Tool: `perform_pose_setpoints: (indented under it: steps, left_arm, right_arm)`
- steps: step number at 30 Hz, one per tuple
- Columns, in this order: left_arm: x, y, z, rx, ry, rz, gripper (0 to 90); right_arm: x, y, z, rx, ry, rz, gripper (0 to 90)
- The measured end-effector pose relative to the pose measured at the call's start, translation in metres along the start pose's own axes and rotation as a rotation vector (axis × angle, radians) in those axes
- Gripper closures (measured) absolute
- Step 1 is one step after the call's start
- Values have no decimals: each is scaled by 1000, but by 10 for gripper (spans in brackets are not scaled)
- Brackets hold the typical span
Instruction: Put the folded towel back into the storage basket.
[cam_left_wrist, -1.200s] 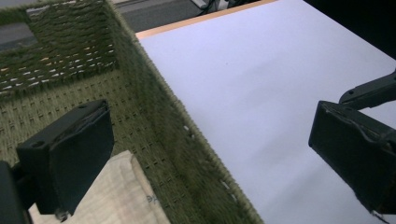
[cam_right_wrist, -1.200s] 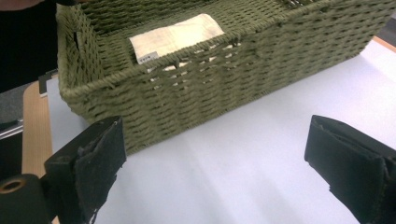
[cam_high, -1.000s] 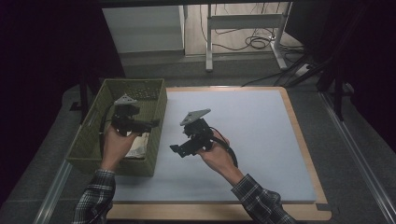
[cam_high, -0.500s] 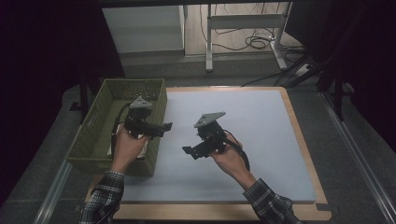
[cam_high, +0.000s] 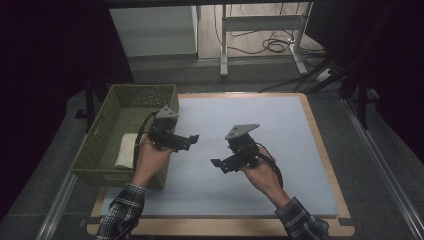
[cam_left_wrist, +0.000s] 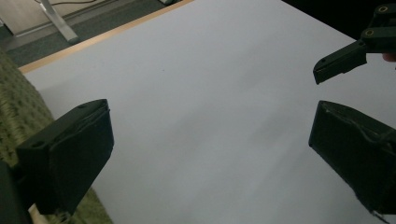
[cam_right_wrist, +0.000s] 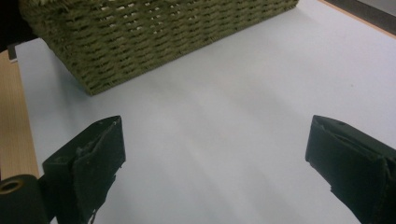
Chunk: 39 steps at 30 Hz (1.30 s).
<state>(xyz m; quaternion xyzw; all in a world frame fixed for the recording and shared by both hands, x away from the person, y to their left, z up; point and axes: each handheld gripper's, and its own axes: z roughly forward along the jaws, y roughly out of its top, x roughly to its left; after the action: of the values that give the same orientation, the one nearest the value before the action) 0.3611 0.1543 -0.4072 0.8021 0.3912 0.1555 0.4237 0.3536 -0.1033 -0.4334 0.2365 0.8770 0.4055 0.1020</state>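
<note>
Cloth (cam_high: 125, 150), folded and pale, lies inside the green basket (cam_high: 100, 131) at the mat's (cam_high: 280, 125) left edge, while my left gripper (cam_high: 186, 142) and right gripper (cam_high: 220, 163) hover empty with jaws wide over the mat, so I judge nothing is picked and reaching into the basket comes next.

The table (cam_high: 320, 145) has a light wooden top with its edge exposed along the far, right and near sides. A pale grey-blue mat (cam_high: 270, 125) covers almost all of the top and lies flat. A green woven basket (cam_high: 97, 132) stands at the left side, overlapping the mat's left edge. A folded white cloth (cam_high: 125, 150) lies inside the basket, on its bottom.
</note>
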Motion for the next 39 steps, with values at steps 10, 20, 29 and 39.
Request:
perform_pose_setpoints:
  steps: [10, 20, 29, 39]
  left_arm:
    - [-18, 1, 16, 2, -23, 16, 3]
    - [-33, -3, 32, 2, -66, 19, 3]
    - [-49, -13, 46, -1, -103, 18, 3]
    - [-60, -31, 46, 1, -112, 27, 3]
  right_arm:
    - [-14, -23, -17, -2, -27, 30, 51]
    - [-25, -45, -32, 5, -48, 48, 51]
    - [-36, -66, -52, 2, -69, 74, 51]
    - [-43, -92, -70, 7, -94, 98, 51]
